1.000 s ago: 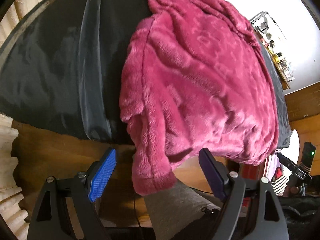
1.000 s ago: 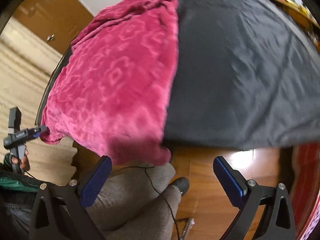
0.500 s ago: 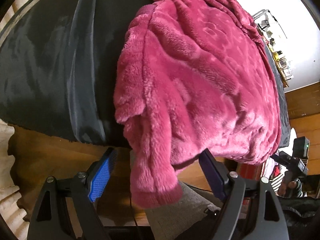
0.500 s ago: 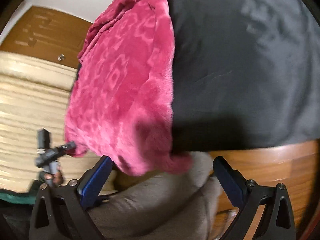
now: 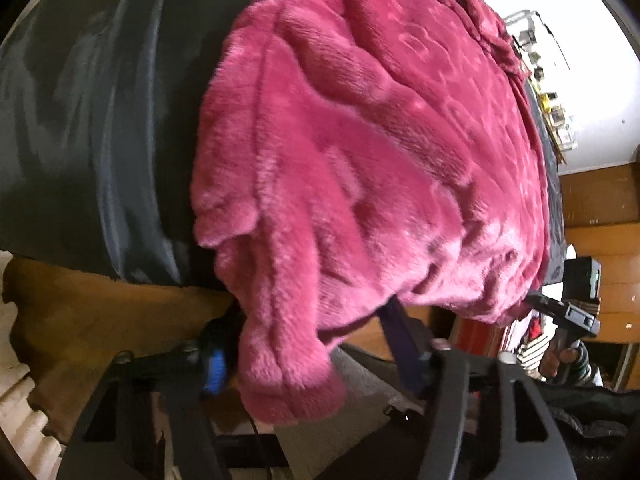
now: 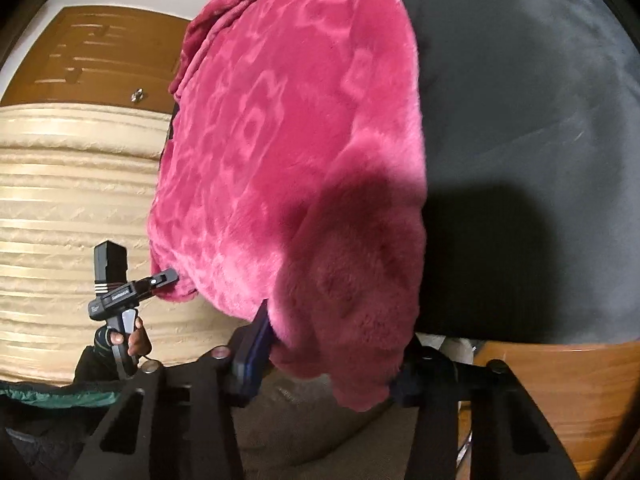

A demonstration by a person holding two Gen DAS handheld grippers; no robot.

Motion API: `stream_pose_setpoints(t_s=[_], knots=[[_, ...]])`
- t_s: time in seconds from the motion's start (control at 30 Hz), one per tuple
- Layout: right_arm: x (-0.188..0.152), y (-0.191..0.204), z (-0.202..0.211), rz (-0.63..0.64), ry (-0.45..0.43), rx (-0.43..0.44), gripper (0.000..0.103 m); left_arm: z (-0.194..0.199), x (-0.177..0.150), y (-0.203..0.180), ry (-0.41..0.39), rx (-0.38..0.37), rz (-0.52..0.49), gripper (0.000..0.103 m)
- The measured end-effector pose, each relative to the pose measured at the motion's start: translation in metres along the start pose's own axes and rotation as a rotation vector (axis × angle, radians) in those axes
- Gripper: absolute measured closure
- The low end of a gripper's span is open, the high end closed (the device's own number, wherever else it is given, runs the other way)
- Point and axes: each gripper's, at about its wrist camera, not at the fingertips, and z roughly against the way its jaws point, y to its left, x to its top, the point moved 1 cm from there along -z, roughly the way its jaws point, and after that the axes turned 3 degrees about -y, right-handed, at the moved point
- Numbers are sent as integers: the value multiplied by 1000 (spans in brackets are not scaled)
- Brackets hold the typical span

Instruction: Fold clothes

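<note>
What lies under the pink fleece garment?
A dark cloth lies under the pink fleece garment. What the cloth rests on is hidden.

Left hand-held gripper (image 5: 304, 360) half-closed, right hand-held gripper (image 6: 328, 356) half-closed

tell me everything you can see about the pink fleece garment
The pink fleece garment is thick, plush and magenta, with a faint embossed medallion pattern. It lies spread on a dark grey cloth, its near edge hanging over the wooden table edge. The left claw and the right claw each have a near corner between their fingers. The far end looks bunched and wrinkled.
</note>
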Motion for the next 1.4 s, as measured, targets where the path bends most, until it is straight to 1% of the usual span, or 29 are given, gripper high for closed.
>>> stream_pose_setpoints(t_s=[0.03, 0.07, 0.1, 0.13, 0.2, 0.37, 0.43, 0.5, 0.57, 0.63, 0.77, 0.87, 0.97, 1.17, 1.27, 1.4], knots=[[-1, 1, 1, -2, 3, 17, 63, 1, 0, -4, 12, 9, -17, 54], [-2, 2, 2, -5, 6, 34, 65, 1, 1, -8, 20, 16, -31, 57], [-3, 3, 3, -6, 8, 57, 66, 2, 2, -11, 26, 20, -41, 64], [-3, 6, 5, -4, 6, 83, 66, 2, 3, -13, 30, 21, -45, 68], [0, 11, 5, 2, -3, 125, 66, 4, 3, -11, 33, 17, -43, 70], [8, 21, 8, 25, -40, 157, 66, 8, 4, -7, 41, 6, -37, 70], [10, 21, 5, 35, -41, 151, 66, 10, 4, -5, 44, 1, -35, 70], [12, 22, 5, 46, -33, 127, 66, 7, 6, -7, 40, -2, -33, 70], [10, 24, 12, 60, -30, 120, 67, 7, 9, -6, 29, -12, -29, 74], [11, 30, 15, 85, -44, 117, 71, 19, 12, 3, 3, -42, -16, 79], [19, 42, 33, 134, -101, 135, 73, 46, 15, 6, -78, -126, -4, 80], [30, 51, 49, 163, -145, 148, 73, 67, 25, 5, -135, -175, 6, 80], [41, 59, 64, 192, -180, 148, 73, 87, 39, 0, -193, -201, -8, 80], [57, 82, 90, 265, -252, 142, 73, 122, 72, -31, -310, -232, -70, 81], [71, 96, 100, 303, -297, 104, 73, 133, 100, -44, -361, -247, -75, 81], [91, 110, 115, 366, -361, -43, 73, 146, 135, -53, -419, -261, -79, 83]])
